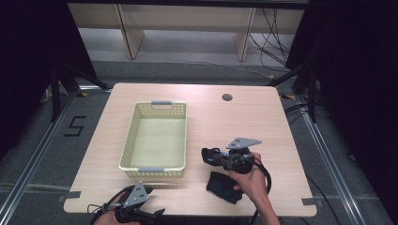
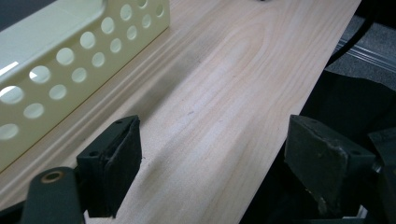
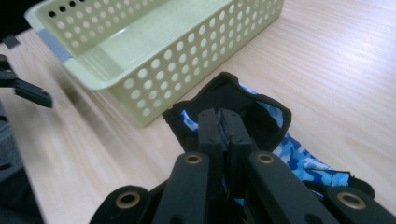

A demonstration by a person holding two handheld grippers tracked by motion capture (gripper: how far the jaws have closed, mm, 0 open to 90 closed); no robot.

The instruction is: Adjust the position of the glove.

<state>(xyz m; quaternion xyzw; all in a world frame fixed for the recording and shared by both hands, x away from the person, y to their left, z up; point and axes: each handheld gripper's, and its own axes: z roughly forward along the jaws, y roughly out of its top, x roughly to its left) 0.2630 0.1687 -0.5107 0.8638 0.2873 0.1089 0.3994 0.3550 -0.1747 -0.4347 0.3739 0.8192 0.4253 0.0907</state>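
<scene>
the table (image 1: pixel 263 122) carries a pale yellow perforated basket (image 1: pixel 132 136), standing empty on its left-centre area with its long axis running away from the person.

a dark cloth item (image 3: pixel 261 116), black outside with a blue camouflage pattern showing inside, probably a glove or pouch, lies at the near right of the table. in the high view it (image 1: pixel 220 186) sits just right of the basket's near right corner, apart from the wall.

the right gripper (image 3: pixel 223 122) has its fingers pressed together on the black edge of the cloth, with fabric pinched between them. in the high view the right gripper (image 1: pixel 206 154) points left toward the basket, held by the right hand (image 1: pixel 251 180).

the left gripper (image 2: pixel 210 140) hovers over the near table edge with its fingers spread wide and nothing between them. in the high view the left gripper (image 1: pixel 148 190) sits at the near left edge, below the basket.

governing relation: the basket opening lies left of and beyond the held cloth, so a transfer would likely call for a lift and a short leftward carry over the near wall. the right gripper is the nearer one and already has hold.
</scene>
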